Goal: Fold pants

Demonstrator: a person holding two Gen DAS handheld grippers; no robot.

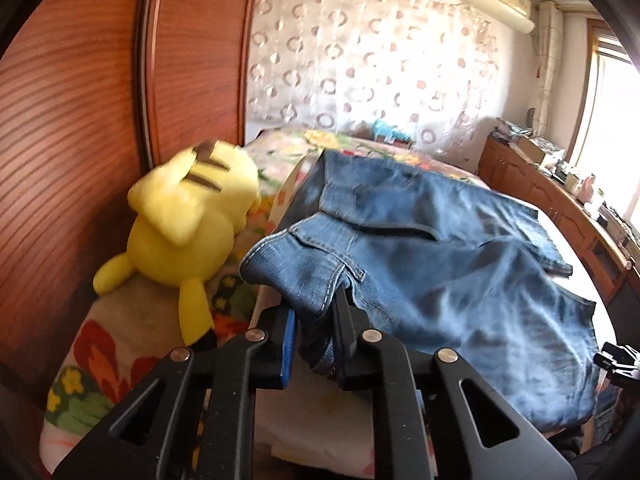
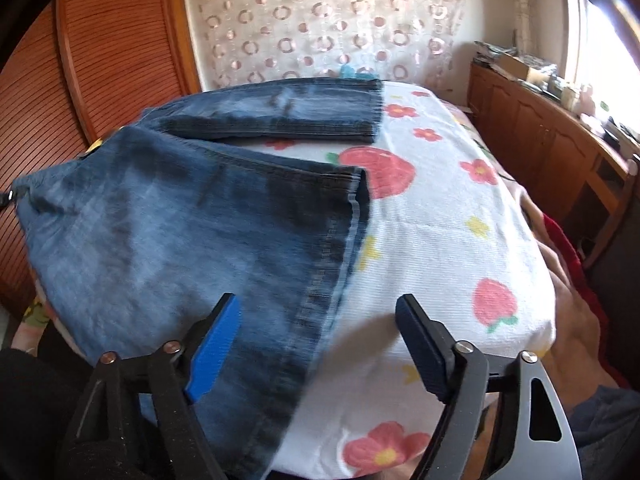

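Blue jeans lie spread on the bed. My left gripper is shut on the jeans' waistband edge and lifts a fold of denim off the bed. In the right wrist view the jeans lie with both legs pointing right, the near leg's hem running between my fingers. My right gripper is open and empty, hovering just above that hem, with its left pad over denim and its right pad over the sheet.
A yellow plush toy lies left of the jeans against a wooden wardrobe. The bed has a white strawberry-print cover. A wooden cabinet with clutter stands at the right under a window. A patterned curtain hangs behind.
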